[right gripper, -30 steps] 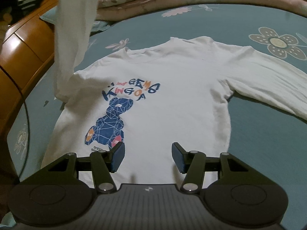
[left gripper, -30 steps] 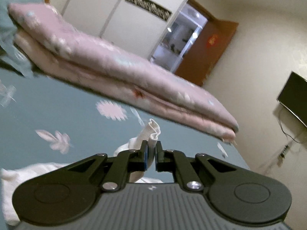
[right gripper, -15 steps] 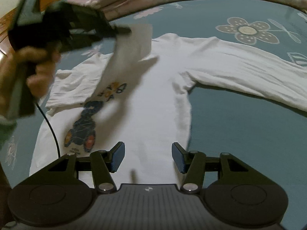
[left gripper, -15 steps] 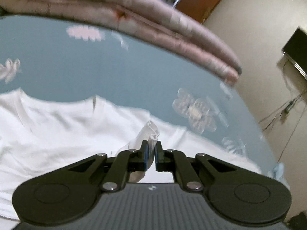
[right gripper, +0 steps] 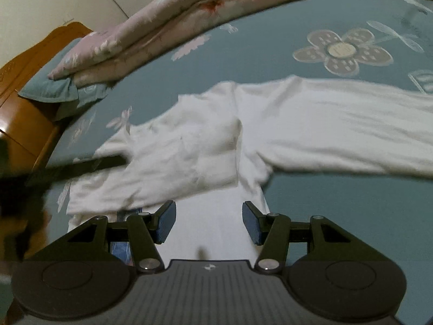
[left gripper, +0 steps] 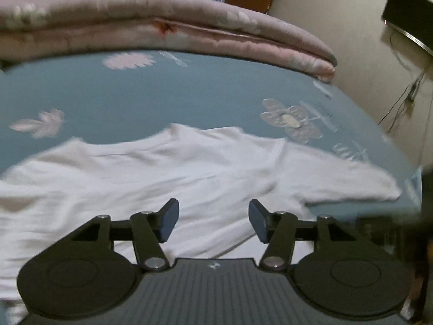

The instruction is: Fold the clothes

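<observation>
White shirt (right gripper: 216,146) lies flat on the bed (right gripper: 270,48), left sleeve (right gripper: 151,168) already laid across the chest, right sleeve (right gripper: 338,124) still stretched out sideways. Judging by that, sleeve-fold step is half done; next should be the right sleeve. Left gripper (left gripper: 213,218) has just been opening, nothing between the jaws. Right gripper (right gripper: 209,219) hovers over the hem, released, empty.

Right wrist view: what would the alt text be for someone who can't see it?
A white long-sleeved shirt lies on a teal flowered bedsheet, one sleeve folded across its chest, the other stretched right. The open right gripper hovers above its lower part, holding nothing; a folded pink quilt lies behind.
</observation>
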`<action>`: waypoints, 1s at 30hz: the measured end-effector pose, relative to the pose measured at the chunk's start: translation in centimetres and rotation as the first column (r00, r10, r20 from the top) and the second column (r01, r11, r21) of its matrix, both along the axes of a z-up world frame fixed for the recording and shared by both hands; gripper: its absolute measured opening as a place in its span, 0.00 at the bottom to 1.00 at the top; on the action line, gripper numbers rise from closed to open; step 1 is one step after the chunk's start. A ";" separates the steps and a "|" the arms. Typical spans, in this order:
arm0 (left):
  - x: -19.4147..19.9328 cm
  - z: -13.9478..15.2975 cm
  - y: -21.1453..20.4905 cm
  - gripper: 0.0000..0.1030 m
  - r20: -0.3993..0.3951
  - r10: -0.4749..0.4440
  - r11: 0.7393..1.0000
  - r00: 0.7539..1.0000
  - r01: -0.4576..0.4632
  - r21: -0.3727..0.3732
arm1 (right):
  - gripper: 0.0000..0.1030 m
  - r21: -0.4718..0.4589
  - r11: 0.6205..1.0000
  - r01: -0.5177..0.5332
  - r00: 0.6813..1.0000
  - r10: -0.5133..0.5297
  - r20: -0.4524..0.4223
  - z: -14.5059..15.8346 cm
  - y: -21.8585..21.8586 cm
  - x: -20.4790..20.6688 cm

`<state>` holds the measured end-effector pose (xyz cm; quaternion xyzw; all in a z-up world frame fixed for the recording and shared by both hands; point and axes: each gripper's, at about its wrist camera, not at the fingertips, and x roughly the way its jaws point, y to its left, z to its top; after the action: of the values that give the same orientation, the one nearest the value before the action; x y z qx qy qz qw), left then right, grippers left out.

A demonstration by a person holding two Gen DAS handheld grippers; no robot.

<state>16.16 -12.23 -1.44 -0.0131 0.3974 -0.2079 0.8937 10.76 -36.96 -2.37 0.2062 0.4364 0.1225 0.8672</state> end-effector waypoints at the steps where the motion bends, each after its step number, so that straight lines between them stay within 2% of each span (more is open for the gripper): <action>1: -0.5 0.0 1.0 0.57 0.006 0.016 0.999 1.000 -0.016 0.032 | 0.58 -0.006 1.000 0.005 1.000 -0.005 -0.003 -0.2 0.3 0.7; 4: -2.1 -0.8 4.4 0.58 -0.014 0.073 0.992 0.997 -0.071 0.104 | 0.58 -0.043 0.999 0.008 1.000 -0.008 0.012 -0.2 1.5 1.6; 7: -4.0 -1.6 7.5 0.58 -0.022 0.141 0.981 0.990 -0.137 0.135 | 0.58 -0.046 0.998 -0.040 0.999 0.041 0.028 0.2 2.9 1.9; 13: -5.4 -3.8 11.2 0.59 -0.026 0.186 0.980 0.982 -0.184 0.071 | 0.58 -0.124 0.976 -0.178 0.982 0.185 0.041 1.4 7.0 3.1; 16: -5.0 -4.7 12.4 0.59 -0.006 0.210 0.977 0.978 -0.209 0.049 | 0.58 -0.183 0.944 -0.273 0.954 0.291 0.077 2.7 10.2 4.2; 19: -5.0 -4.8 13.0 0.59 -0.007 0.199 0.980 0.980 -0.199 0.019 | 0.58 -0.284 0.885 -0.370 0.897 0.420 0.140 4.5 14.5 5.8; 22: -6.4 -3.4 14.0 0.61 0.037 0.152 0.988 0.988 -0.151 -0.035 | 0.58 -0.401 0.795 -0.455 0.805 0.560 0.198 6.1 19.8 7.8; 23: -6.9 -2.8 14.5 0.63 0.069 0.138 0.989 0.988 -0.135 -0.055 | 0.58 -0.432 0.761 -0.484 0.768 0.606 0.208 6.5 21.5 8.4; 25: -6.8 -1.9 15.4 0.77 0.147 0.136 0.990 0.980 -0.130 -0.049 | 0.58 -0.473 0.700 -0.535 0.694 0.684 0.227 6.9 24.9 9.9; 26: -6.4 -1.7 15.8 0.77 0.178 0.135 0.991 0.975 -0.130 -0.041 | 0.58 -0.481 0.674 -0.561 0.667 0.712 0.219 6.8 26.5 10.8; 28: -4.6 -2.3 16.3 0.77 0.186 0.123 0.992 0.975 -0.119 -0.033 | 0.58 -0.497 0.618 -0.610 0.611 0.766 0.202 6.6 29.8 12.4; 30: -2.7 -3.3 16.9 0.77 0.153 0.110 0.993 0.982 -0.102 -0.059 | 0.57 -0.484 0.577 -0.658 0.581 0.798 0.163 5.9 32.5 13.7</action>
<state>13.41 4.70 -4.79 -0.0404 0.3196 -0.1704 0.9312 24.49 -4.45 3.49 -0.1904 0.3283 0.4252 0.8217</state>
